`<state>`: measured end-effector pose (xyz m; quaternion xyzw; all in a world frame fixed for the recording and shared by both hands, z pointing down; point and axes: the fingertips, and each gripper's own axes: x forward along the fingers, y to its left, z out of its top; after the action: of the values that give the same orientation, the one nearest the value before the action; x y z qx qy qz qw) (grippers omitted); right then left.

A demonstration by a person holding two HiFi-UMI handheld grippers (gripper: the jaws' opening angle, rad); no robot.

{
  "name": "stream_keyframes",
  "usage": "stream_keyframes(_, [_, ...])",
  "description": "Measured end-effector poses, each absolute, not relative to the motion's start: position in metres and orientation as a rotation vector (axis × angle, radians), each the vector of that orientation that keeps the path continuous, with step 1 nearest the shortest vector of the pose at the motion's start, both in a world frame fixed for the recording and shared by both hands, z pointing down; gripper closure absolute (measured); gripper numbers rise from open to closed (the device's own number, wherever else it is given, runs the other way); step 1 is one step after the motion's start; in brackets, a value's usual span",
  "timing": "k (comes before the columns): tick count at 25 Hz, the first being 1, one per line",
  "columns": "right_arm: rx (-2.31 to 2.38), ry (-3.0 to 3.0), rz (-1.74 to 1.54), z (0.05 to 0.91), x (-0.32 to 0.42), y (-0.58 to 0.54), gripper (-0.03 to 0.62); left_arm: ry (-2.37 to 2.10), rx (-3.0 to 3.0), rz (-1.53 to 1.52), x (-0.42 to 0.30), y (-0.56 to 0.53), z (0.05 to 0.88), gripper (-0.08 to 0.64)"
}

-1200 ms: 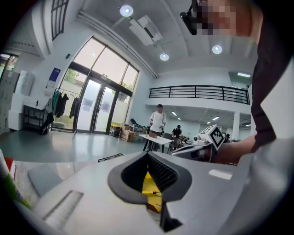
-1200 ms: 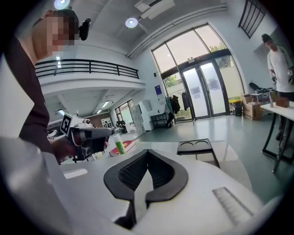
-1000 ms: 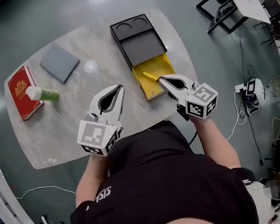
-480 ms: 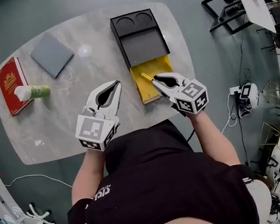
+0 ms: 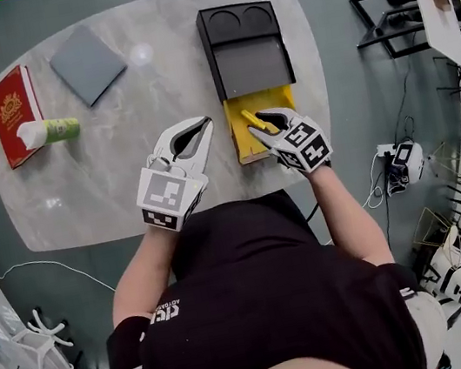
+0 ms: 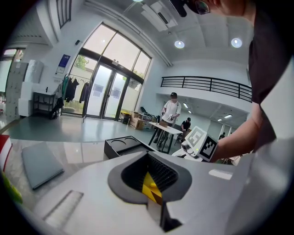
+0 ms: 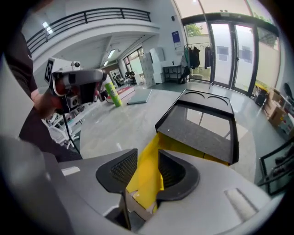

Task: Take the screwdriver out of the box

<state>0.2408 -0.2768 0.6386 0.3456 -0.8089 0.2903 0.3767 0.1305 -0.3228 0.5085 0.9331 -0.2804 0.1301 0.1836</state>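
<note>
A black box (image 5: 247, 52) lies on the marble table (image 5: 98, 185) with its yellow drawer (image 5: 245, 143) pulled out toward me. A yellow screwdriver (image 5: 251, 120) lies slanted in the drawer. My right gripper (image 5: 265, 120) tilts down over the drawer beside the screwdriver, and its jaws are opening. In the right gripper view the yellow drawer (image 7: 147, 176) shows in the gap between the jaws, with nothing gripped. My left gripper (image 5: 205, 123) hovers just left of the drawer, shut and empty. Through its finger loop the left gripper view shows a yellow strip (image 6: 150, 186) and the box (image 6: 121, 146) behind.
A red book (image 5: 13, 111), a green-and-white bottle (image 5: 49, 130) and a grey pad (image 5: 87, 63) lie at the table's far left. The table's near edge runs just under both grippers. Chairs, cables and another desk stand on the floor to the right.
Both grippers have come down toward the table. The right one has tipped steeply down over the drawer and its jaws have parted. The left one stays shut.
</note>
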Motion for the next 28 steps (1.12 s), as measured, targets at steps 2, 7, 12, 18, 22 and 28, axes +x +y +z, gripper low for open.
stream_keyframes(2, [0.827, -2.024, 0.697, 0.651, 0.238, -0.275, 0.419, -0.799, 2.617, 0.368, 0.127, -0.325, 0.512, 0.557])
stream_keyframes(7, [0.783, -1.966, 0.654, 0.673, 0.236, -0.277, 0.411, -0.844, 2.578, 0.362, 0.112, -0.333, 0.519, 0.557])
stream_keyframes(12, [0.754, -1.882, 0.614, 0.698, 0.249, -0.278, 0.390, -0.875, 2.557, 0.362, 0.101, -0.333, 0.522, 0.557])
stream_keyframes(18, [0.729, -1.821, 0.660, 0.717, 0.258, -0.269, 0.391, -0.905, 2.543, 0.356, 0.093, -0.330, 0.523, 0.557])
stream_keyframes(22, [0.704, -1.785, 0.637, 0.727, 0.264, -0.266, 0.403, -0.941, 2.510, 0.364, 0.083, -0.325, 0.528, 0.557])
stream_keyframes(28, [0.708, -1.755, 0.580, 0.735, 0.268, -0.266, 0.496, -1.002, 2.478, 0.356, 0.061, -0.316, 0.528, 0.557])
